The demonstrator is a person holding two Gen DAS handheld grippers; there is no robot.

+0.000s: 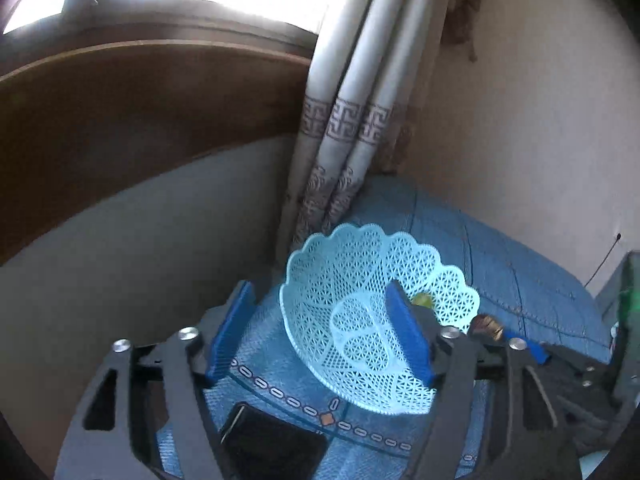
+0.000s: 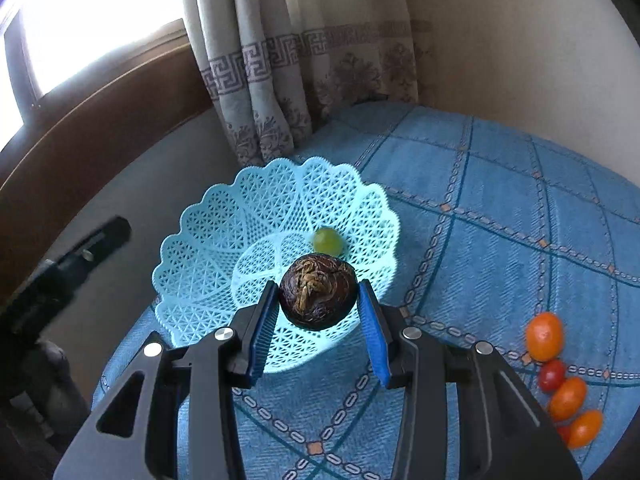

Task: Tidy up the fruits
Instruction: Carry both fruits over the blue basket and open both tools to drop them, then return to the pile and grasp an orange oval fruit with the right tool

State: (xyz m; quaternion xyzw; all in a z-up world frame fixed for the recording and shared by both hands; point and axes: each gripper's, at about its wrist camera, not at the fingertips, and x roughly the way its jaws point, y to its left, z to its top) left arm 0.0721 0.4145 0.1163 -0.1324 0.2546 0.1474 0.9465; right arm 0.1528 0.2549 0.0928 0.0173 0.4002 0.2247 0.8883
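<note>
Blue cloth (image 2: 500, 216) lies open at 3 o'clock of your basket (image 2: 224, 216), over whose near rim your right gripper (image 2: 318, 320) stands wide around the dark fruit (image 2: 318, 295), the left gripper (image 1: 320, 334) also wide.

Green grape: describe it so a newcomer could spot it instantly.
Find the light blue lattice basket on the blue patterned cloth. Inside it, on the far right slope, lies the green grape, just beyond the dark wrinkled fruit between the right gripper fingers. It is the only small, smooth, pale green fruit.
</note>
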